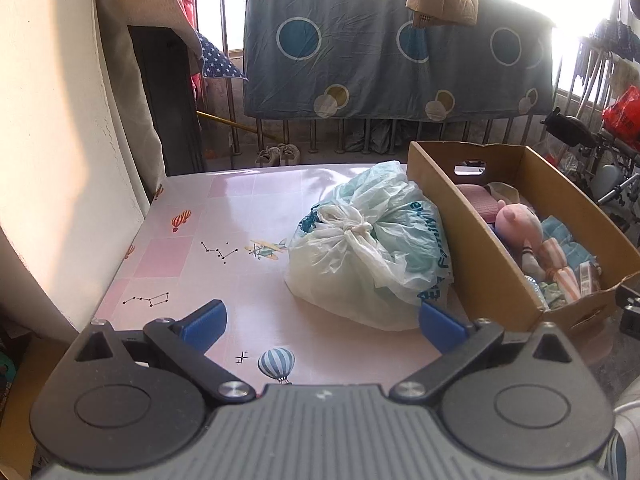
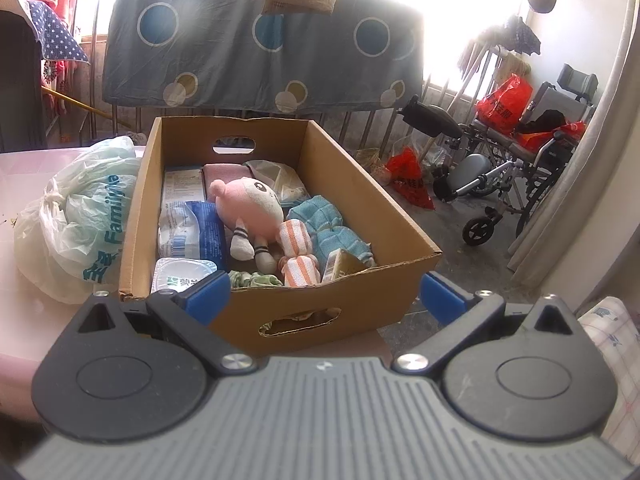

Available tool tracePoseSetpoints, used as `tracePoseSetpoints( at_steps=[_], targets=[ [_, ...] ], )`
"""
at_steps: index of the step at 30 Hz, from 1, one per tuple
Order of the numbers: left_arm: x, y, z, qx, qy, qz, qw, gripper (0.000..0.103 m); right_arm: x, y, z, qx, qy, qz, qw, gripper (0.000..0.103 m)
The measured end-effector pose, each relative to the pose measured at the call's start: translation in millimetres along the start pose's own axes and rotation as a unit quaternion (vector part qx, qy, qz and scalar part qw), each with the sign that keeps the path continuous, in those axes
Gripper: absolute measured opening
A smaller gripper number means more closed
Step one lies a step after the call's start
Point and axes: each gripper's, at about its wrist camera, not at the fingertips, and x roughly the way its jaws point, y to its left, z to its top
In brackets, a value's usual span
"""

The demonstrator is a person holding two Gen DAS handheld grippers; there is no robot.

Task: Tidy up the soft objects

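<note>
Both my tongs gape, released: left gripper (image 1: 322, 322) faces the knotted plastic bag (image 1: 368, 252); right gripper (image 2: 324, 296) alone shows the pink plush (image 2: 250, 208) inside the cardboard box (image 2: 352, 184).

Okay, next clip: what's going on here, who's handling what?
Nobody holds anything yet. Both tools, the left tool and the right tool, are open and empty. The left faces a knotted plastic bag on the pink table. The right faces the cardboard box beside the bag, which holds a pink plush toy, rolled cloths and packets.
</note>
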Motion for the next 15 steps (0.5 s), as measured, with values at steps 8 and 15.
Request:
tracePoseSetpoints(
  at_steps=[8,15],
  targets=[
    [10.8,-16.2,-4.1,0.02,0.013,0.015,0.9996,0.103,-0.4,4.9,-5.9,0.007,0.021,0.041,0.999,0.102],
    [20.0,-25.7,-3.4,0.023,0.026,0.008,0.9994,0.103,4.2,8.7,-6.8,0.009,0.029,0.074,0.997,0.102]
  ],
)
